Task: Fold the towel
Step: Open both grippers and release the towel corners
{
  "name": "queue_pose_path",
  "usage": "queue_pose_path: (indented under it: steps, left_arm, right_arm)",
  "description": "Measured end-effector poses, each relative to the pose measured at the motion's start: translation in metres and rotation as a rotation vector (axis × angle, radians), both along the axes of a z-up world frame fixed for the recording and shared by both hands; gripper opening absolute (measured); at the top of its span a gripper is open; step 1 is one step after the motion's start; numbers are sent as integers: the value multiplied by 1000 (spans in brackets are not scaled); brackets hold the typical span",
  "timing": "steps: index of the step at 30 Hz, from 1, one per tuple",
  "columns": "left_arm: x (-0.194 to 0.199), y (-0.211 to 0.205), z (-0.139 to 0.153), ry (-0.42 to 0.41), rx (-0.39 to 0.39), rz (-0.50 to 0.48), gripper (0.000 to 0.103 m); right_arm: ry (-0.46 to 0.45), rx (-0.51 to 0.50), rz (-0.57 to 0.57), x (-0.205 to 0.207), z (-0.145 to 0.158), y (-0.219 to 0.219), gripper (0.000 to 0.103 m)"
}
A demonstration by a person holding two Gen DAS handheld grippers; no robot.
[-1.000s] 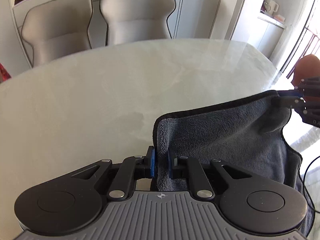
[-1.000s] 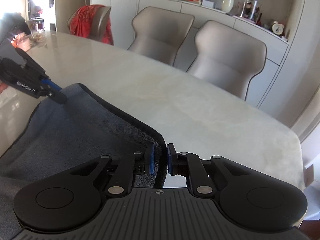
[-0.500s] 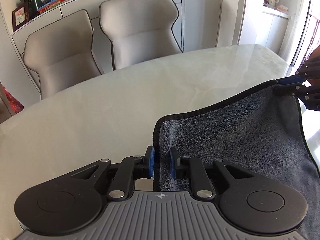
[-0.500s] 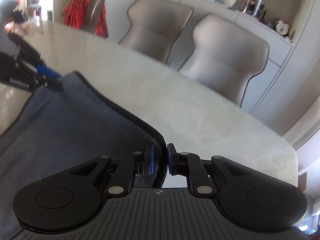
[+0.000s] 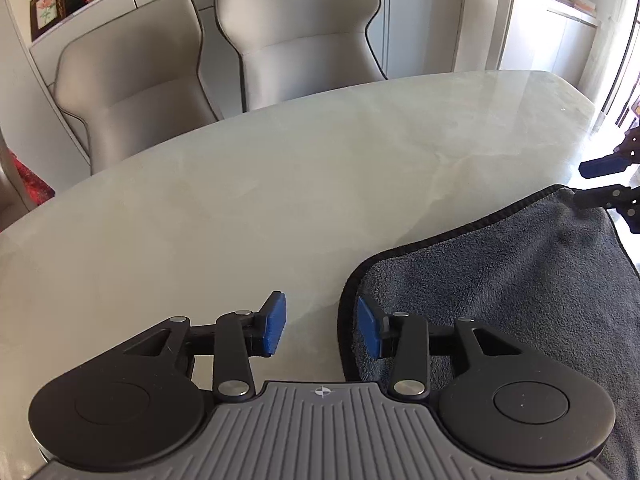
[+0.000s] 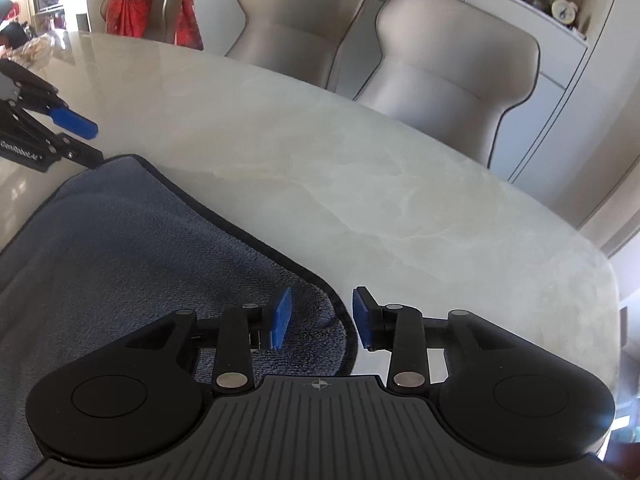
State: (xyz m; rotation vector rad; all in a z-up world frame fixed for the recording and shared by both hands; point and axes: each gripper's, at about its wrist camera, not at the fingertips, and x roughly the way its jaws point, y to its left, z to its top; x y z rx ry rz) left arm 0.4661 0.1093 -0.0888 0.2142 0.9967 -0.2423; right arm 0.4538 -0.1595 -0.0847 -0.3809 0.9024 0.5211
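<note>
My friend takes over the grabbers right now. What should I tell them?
Left gripper: jaws opening, pads off the towel, its corner edge between them.
Right gripper: jaws opening, the other corner between the pads, not pinched.
Towel: lying on the table, both far corners set down.
Done: this fold is laid down and let go.
Left: back the grippers off, check the edges line up, fold again if needed.

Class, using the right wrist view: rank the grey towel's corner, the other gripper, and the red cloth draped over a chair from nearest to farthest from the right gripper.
1. The towel's corner, lying between the opening fingers of the right gripper.
2. The left gripper, at the towel's far corner, left.
3. The red cloth, upper left, beyond the table.
</note>
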Motion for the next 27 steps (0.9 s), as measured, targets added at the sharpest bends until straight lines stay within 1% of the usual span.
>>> queue_pose_path:
  steps: [2,4,6,8,10,11,13,14,16,17,19,20,23,25,26,27]
  left_arm:
    - [3,-7,-4,12,19,-34,42]
    - [0,-11,-7,23,22,-52,43]
    - [4,-13,-7,32,16,-60,44]
    - [8,-12,-9,51,15,-56,51]
    - [13,-6,-11,72,9,-32,64]
    - [14,-4,-12,79,0,-20,65]
    - [18,4,-14,113,-49,29,68]
    - [20,5,-14,118,-56,33,69]
    - [20,2,-15,116,-35,19,73]
    - [20,2,-15,116,-29,28,75]
    - [20,2,-16,112,-14,58,83]
    - [20,3,-17,109,-14,68,84]
    - [17,5,-19,100,-25,101,85]
    - [15,6,-21,100,-33,130,86]
    - [14,7,-22,101,-35,145,87]
    - [14,7,-23,103,-37,159,90]
  right_arm:
    - [8,-20,6,1,-4,3,37]
    - [11,-41,6,2,-8,4,37]
    - [20,-27,-3,5,-8,2,37]
    - [29,-19,-20,7,-8,-1,39]
    - [28,-20,-43,8,-8,-6,44]
    - [28,-15,-52,7,-8,-9,45]
    - [34,-2,-72,8,-10,-14,48]
    - [42,10,-78,8,-10,-17,48]
    - [53,29,-87,8,-11,-20,48]
    - [56,35,-89,8,-11,-21,48]
    - [60,39,-92,11,-12,-23,48]
    - [64,43,-98,12,-12,-24,49]
    - [99,71,-138,19,-13,-29,55]
    - [101,60,-142,18,-13,-28,58]
    - [101,55,-144,18,-13,-28,63]
    - [102,49,-149,18,-13,-28,71]
